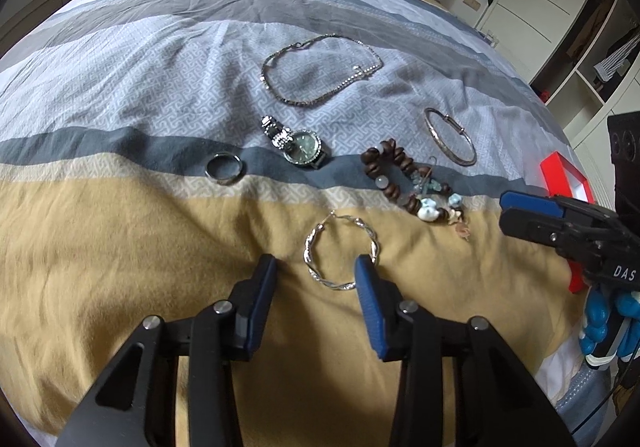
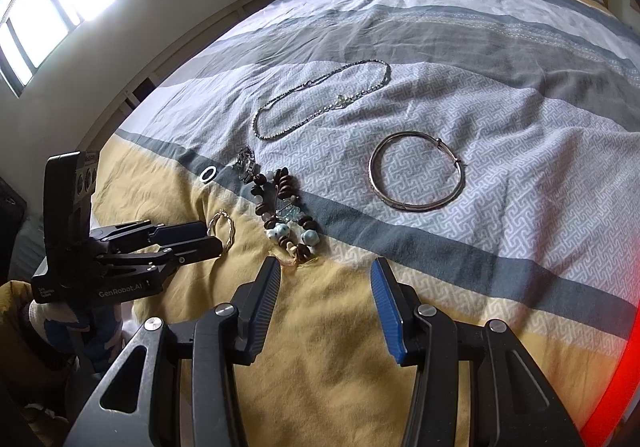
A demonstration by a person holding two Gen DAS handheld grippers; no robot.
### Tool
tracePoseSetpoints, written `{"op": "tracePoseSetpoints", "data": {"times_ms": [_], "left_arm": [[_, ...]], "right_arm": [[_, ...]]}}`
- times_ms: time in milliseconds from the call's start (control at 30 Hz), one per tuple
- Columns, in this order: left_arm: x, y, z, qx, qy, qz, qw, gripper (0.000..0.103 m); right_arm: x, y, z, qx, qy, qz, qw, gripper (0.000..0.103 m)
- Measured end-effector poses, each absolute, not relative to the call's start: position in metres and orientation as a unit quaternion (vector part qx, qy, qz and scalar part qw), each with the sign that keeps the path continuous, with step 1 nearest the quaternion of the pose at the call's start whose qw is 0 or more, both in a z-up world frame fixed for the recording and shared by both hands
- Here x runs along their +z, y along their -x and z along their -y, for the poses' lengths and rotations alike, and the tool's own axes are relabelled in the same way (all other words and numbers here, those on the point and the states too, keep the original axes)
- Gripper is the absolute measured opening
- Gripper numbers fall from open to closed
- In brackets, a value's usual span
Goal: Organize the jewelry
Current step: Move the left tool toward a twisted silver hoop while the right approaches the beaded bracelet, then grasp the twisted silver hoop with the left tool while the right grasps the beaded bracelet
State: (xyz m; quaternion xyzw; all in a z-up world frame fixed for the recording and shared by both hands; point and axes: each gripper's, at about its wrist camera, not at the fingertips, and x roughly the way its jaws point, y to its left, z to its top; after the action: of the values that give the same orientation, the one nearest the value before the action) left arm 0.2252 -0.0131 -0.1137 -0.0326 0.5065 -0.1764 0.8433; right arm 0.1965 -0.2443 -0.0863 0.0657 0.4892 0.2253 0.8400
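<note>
A twisted silver hoop earring (image 1: 309, 247) lies on the yellow band of the bedspread (image 1: 120, 267). My left gripper (image 1: 316, 267) stands open around its near half, the right finger (image 1: 366, 279) against the hoop's rim and the left finger clear of it. From the right wrist view the same gripper (image 2: 200, 237) reaches the hoop (image 2: 230, 231) from the left. My right gripper (image 2: 326, 271) is open over bare cloth, just short of the bead bracelet (image 2: 286, 183), with nothing between its fingers.
Farther up the bed lie a chain necklace (image 1: 280, 87), a watch (image 1: 302, 145), a ring (image 1: 224, 169), the bead bracelet (image 1: 404, 175) and a metal bangle (image 1: 450, 139). A red box (image 1: 560, 175) sits at the bed's right edge behind my right gripper (image 1: 520, 215).
</note>
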Motion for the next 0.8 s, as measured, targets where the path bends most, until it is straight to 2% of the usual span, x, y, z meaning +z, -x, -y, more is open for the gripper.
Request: {"op": "tracePoseSetpoints", "data": {"times_ms": [133, 300, 433, 800], "left_arm": [[-0.117, -0.229, 0.013, -0.162, 0.024, -0.508, 0.846, 0.024], [-0.119, -0.231, 0.014, -0.156, 0.015, -0.509, 0.847, 0.020], [-0.120, -0.233, 0.011, -0.144, 0.015, -0.508, 0.849, 0.009], [-0.122, -0.231, 0.005, -0.141, 0.039, -0.500, 0.853, 0.007]], "right_arm": [[-0.086, -0.201, 0.242, 0.227, -0.067, -0.487, 0.841, 0.047], [-0.087, -0.205, 0.236, 0.232, -0.063, -0.487, 0.839, 0.047], [-0.088, -0.208, 0.232, 0.235, -0.059, -0.487, 0.839, 0.047], [-0.088, -0.221, 0.215, 0.248, -0.047, -0.487, 0.836, 0.047]]}}
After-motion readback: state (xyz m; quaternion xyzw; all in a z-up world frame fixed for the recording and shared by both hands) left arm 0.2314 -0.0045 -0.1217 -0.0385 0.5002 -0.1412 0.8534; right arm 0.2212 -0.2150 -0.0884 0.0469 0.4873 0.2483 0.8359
